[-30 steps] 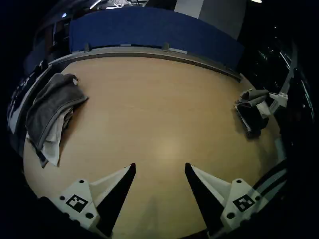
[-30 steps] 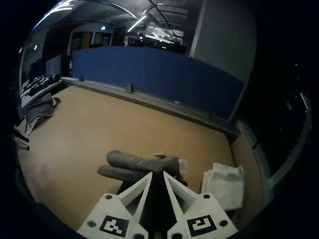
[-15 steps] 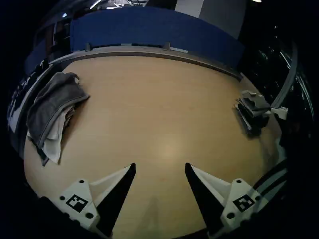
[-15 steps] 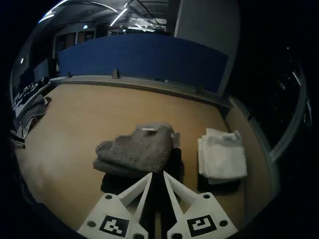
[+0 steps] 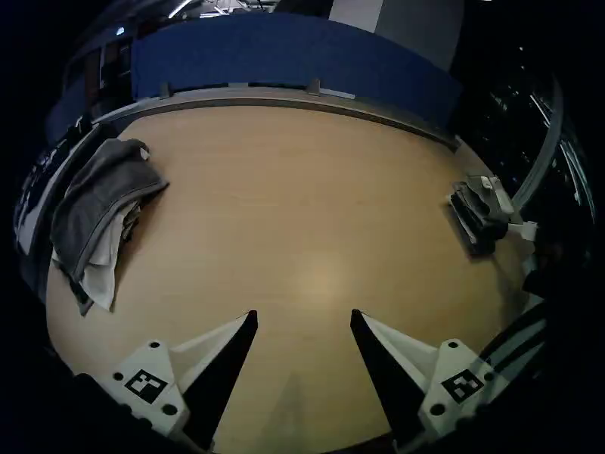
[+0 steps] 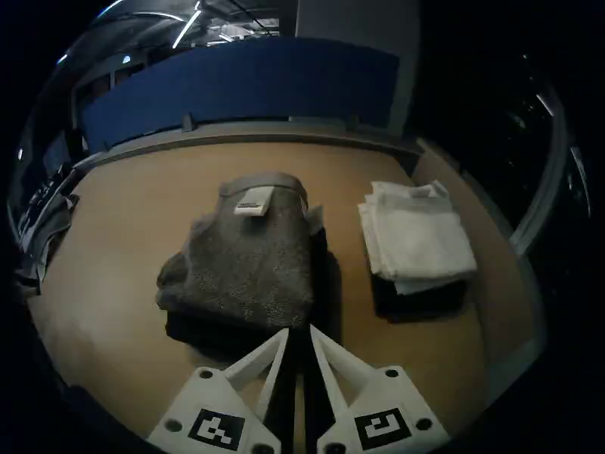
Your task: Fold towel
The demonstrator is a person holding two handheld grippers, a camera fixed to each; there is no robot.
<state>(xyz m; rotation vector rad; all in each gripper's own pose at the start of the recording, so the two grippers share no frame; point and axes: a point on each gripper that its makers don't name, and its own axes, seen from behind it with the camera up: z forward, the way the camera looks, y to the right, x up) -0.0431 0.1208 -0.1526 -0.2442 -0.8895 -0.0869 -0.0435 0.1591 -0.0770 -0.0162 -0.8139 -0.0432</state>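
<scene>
Lifting away, the right gripper (image 6: 299, 330), jaws narrow and empty, has left the folded grey towel (image 6: 246, 257) atop the dark stack (image 6: 189, 331). The left gripper (image 5: 303, 312) hangs wide-jawed over the bench (image 5: 302, 197); the unfolded pile (image 5: 102, 219) looks next.

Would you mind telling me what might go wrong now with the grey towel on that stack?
The right gripper looks closed on the near edge of the grey towel; pulling back before opening could drag it off the dark stack or undo the fold. The towel also seems to sit askew on that stack, so it might slump. The white towel stack lies close alongside, so a wide swing could nudge it.
</scene>
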